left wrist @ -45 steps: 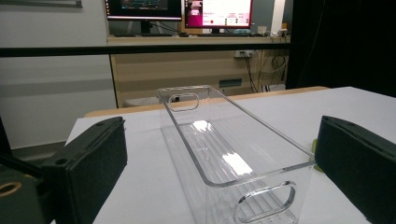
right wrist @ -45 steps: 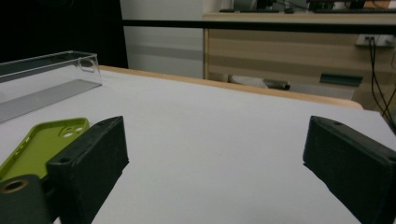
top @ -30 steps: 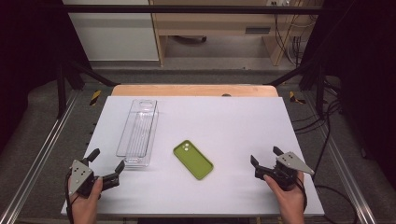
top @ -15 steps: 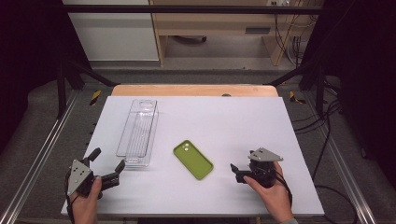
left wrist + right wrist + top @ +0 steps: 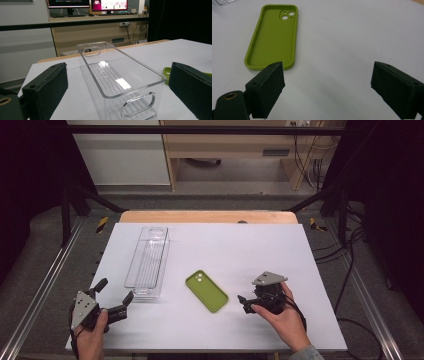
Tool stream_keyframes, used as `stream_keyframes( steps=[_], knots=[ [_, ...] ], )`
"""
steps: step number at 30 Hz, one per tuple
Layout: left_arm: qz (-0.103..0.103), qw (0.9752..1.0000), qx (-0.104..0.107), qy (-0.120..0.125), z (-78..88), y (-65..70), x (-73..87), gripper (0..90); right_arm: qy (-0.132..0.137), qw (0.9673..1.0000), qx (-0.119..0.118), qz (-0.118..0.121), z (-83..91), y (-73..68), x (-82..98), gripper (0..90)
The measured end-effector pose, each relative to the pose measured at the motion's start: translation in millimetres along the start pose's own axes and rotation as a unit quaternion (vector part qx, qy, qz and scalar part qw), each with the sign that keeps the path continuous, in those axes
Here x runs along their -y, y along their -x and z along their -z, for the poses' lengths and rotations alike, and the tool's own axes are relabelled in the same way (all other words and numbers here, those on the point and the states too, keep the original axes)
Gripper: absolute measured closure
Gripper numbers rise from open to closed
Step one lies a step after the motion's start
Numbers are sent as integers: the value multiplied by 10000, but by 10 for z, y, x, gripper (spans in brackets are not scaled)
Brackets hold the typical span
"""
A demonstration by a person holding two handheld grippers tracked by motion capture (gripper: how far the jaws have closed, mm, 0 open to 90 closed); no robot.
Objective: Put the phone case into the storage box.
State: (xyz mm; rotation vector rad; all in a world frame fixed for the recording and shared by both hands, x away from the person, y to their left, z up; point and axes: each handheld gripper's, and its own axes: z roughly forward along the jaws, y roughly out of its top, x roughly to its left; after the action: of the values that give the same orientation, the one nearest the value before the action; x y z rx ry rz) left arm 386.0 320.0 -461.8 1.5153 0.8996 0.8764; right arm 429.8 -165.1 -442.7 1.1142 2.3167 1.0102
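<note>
where monitors (image 5: pixel 86 3) glow, white table (image 5: pixel 260 245).

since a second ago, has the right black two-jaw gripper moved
Yes. The right black two-jaw gripper has slid left across the white table, toward the green phone case.

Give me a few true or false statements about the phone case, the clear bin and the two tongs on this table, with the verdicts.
1. The green silicone phone case lies with its hollow side up. True.
2. The clear plastic rectangular bin holds the phone case. False: the bin is empty, and the case lies on the white table beside it.
3. The right tongs are open with nothing between the jaws. True.
4. The right tongs grip the phone case. False: the case lies just ahead of them, not clamped.
5. The left tongs are shut. False: their jaws stand wide apart, pointing at the bin's near end.
</note>
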Motion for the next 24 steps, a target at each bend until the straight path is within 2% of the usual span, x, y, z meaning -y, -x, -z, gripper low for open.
stream_keyframes(
  steps=[6, 11, 19, 24],
  knots=[
    [-6, 10000, 22, -1, 2, -4, -2, 19, -270, 9993, -164, 203, -78, -76, -80, 140],
    [-48, 10000, 52, -9, 2, 2, -4, 19, -370, 9986, -162, 343, -131, -138, -141, 133],
    [-83, 9999, 77, -10, 4, -1, -6, 19, -589, 9976, -124, 347, -223, -176, -235, 118],
    [-78, 9999, 85, 5, 6, -3, -6, 19, -685, 9970, -178, 313, -275, -194, -250, 126]
  ],
)
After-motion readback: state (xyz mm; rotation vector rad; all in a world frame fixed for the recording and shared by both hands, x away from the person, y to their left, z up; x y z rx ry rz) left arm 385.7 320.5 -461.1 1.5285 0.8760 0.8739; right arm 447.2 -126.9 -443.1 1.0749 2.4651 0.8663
